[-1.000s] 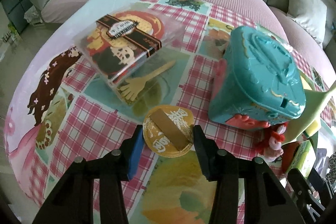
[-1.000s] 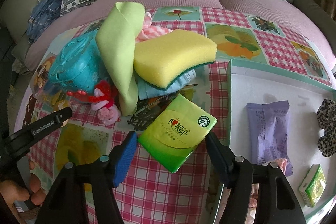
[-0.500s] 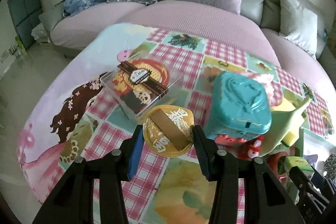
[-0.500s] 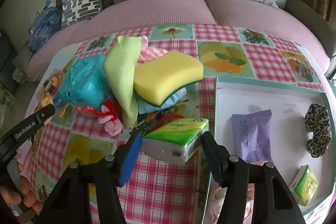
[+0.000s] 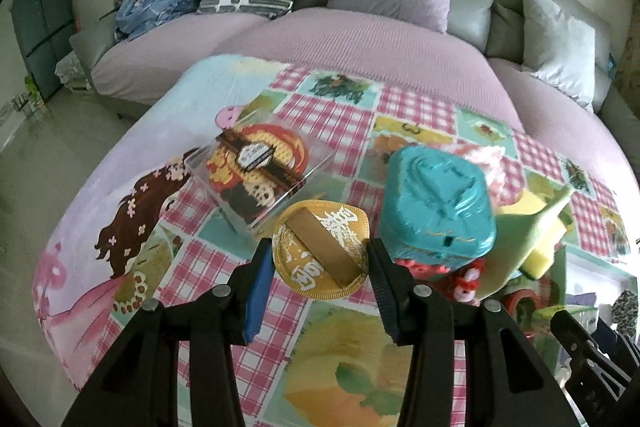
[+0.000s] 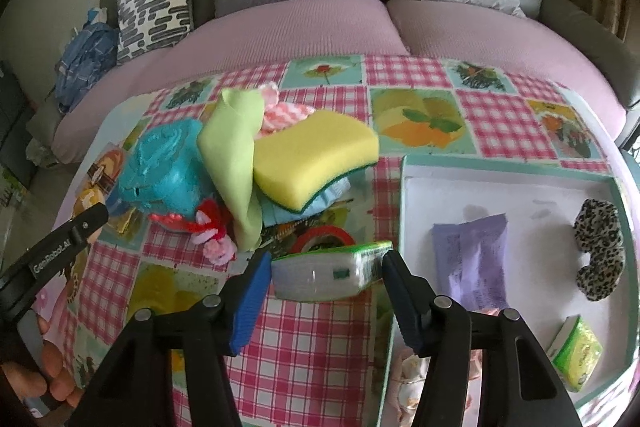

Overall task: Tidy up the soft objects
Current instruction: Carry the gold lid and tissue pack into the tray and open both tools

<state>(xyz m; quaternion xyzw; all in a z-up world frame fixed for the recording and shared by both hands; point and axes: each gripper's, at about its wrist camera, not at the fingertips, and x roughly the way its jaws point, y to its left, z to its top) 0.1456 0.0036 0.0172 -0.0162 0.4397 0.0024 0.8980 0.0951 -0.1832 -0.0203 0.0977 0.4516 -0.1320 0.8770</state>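
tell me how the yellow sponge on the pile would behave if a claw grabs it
The yellow sponge looks like thick foam, so it would probably squash between the pads and feel light for its bulk. It lies tilted on a blue cloth and against a green cloth, so lifting it may well shift or drag those.

glossy foil disc (image 5: pixel 322 253), porous sponge (image 6: pixel 316 157) — matt

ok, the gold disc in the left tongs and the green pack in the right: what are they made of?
Gold disc: looks like embossed metallic foil or foil-faced card, shiny with raised characters and a flat tan band across it. Green pack: seemingly a pocket tissue pack in thin glossy plastic film; the clear end shows white layers inside. Both guesses from looks.
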